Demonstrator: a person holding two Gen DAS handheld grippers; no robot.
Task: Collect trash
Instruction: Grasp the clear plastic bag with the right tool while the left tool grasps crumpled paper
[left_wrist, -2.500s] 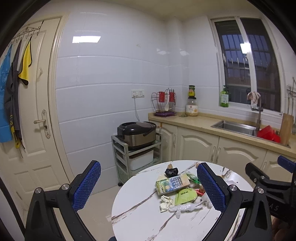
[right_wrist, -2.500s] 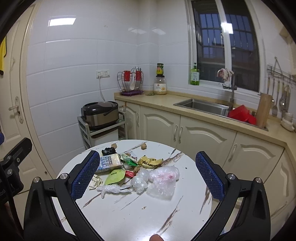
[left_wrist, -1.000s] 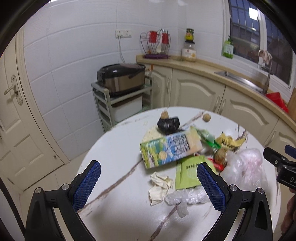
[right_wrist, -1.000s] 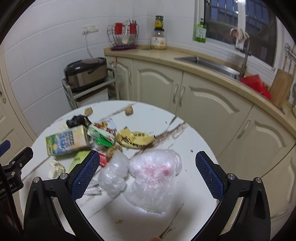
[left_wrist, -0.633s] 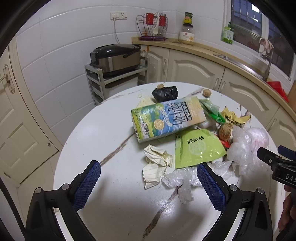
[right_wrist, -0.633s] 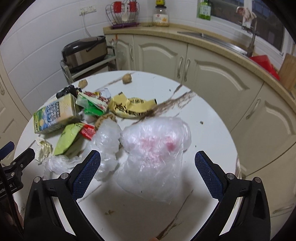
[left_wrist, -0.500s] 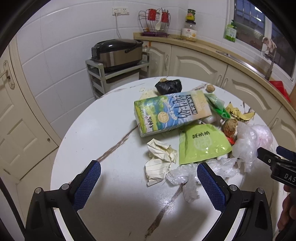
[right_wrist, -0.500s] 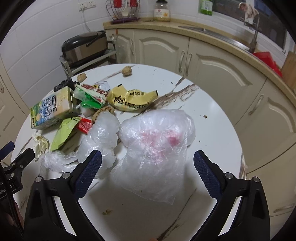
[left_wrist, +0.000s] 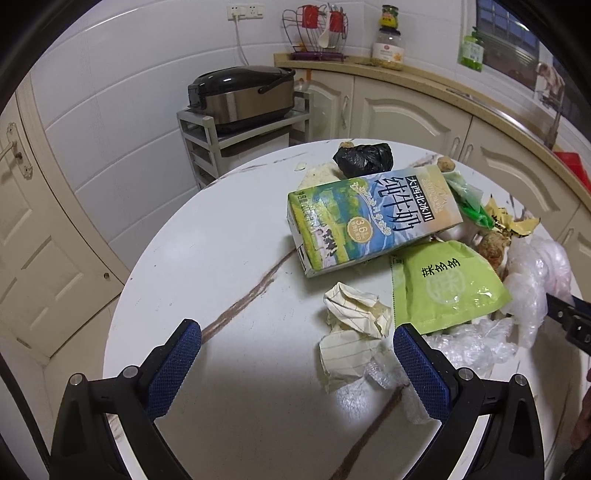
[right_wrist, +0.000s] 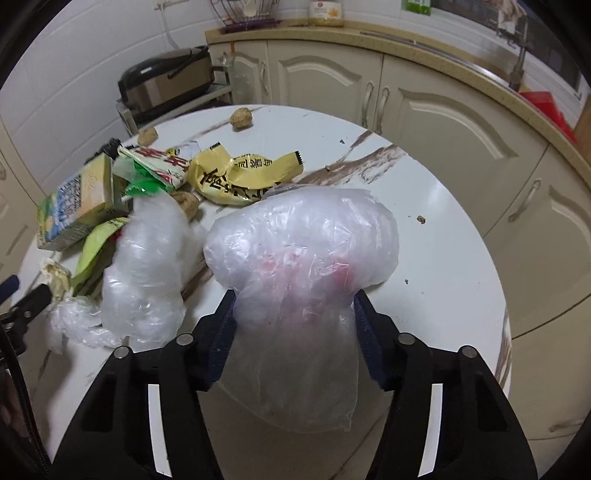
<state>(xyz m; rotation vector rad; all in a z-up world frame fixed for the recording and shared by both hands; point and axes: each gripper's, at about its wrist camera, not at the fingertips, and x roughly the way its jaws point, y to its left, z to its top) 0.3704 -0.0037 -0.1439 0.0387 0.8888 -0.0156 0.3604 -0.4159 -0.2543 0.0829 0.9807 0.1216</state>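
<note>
Trash lies on a round white marble table (left_wrist: 221, 240). It includes a milk carton (left_wrist: 369, 218), a green pouch (left_wrist: 443, 284), crumpled paper (left_wrist: 354, 314), a black bag (left_wrist: 364, 157) and a yellow wrapper (right_wrist: 240, 177). My right gripper (right_wrist: 293, 314) is closing. Its blue pads squeeze the near part of a clear plastic bag (right_wrist: 303, 240) with pink inside, which bulges beyond them. A second clear bag (right_wrist: 147, 266) lies to its left. My left gripper (left_wrist: 295, 354) is open over bare tabletop, and the crumpled paper is just inside its right finger (left_wrist: 417, 362).
A rice cooker (left_wrist: 240, 94) sits on a metal rack beyond the table. Cream cabinets (right_wrist: 443, 122) under a counter curve along the back and right. A door (left_wrist: 33, 240) is at the left. Small brown lumps (right_wrist: 242, 118) lie at the table's far edge.
Both grippers have come down closer to the table. The right jaws have closed from wide open onto the clear plastic bag. The left jaws stay wide.
</note>
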